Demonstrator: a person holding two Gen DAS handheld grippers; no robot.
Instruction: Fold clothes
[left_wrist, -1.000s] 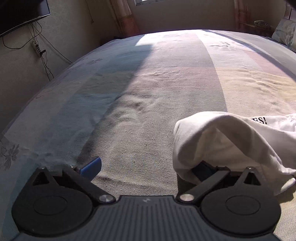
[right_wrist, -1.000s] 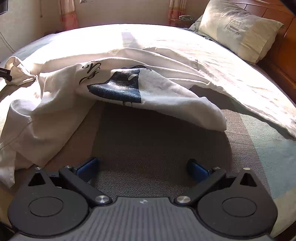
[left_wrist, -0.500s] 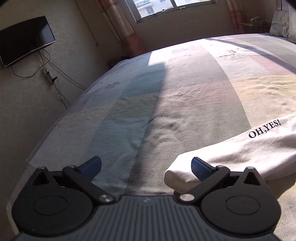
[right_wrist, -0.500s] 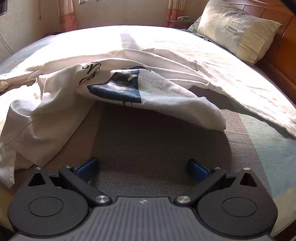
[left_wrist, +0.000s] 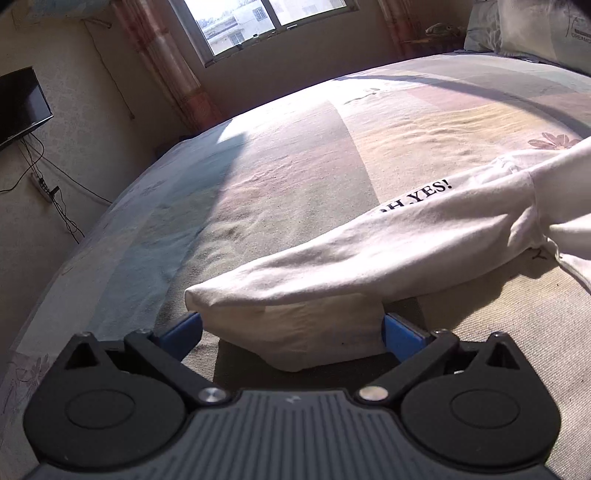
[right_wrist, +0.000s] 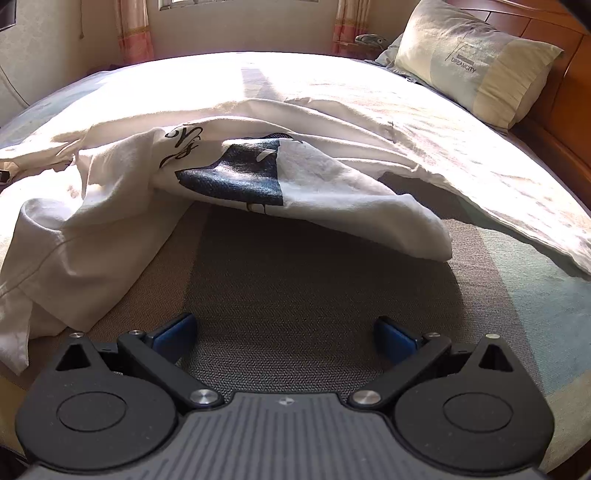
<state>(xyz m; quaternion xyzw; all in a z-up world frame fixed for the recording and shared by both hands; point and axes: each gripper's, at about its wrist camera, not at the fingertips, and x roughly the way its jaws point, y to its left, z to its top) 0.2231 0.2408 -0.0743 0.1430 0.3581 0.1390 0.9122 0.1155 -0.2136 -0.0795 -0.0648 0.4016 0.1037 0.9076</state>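
Observation:
A white long-sleeved top lies crumpled on the bed. In the left wrist view its sleeve (left_wrist: 388, 243), printed "OH,YES!", stretches from the right toward me. The cuff end (left_wrist: 295, 325) rests between the wide-apart blue fingers of my left gripper (left_wrist: 291, 336), which is open around it. In the right wrist view the body of the top (right_wrist: 110, 206) is bunched at the left, and a fold with a dark blue print (right_wrist: 236, 177) juts to the right. My right gripper (right_wrist: 284, 334) is open over bare bedspread, a short way in front of that fold and touching nothing.
The striped bedspread (left_wrist: 280, 177) fills both views. A pillow (right_wrist: 472, 62) leans on the wooden headboard (right_wrist: 561, 96) at the far right. A wall-mounted TV (left_wrist: 20, 99) with hanging cables is on the left, and a window (left_wrist: 266, 22) is beyond the bed's far side.
My left gripper has tilted up and shifted, so the cuff now sits between both fingers instead of over the right one. The sleeve lies stretched out. My right gripper has barely moved.

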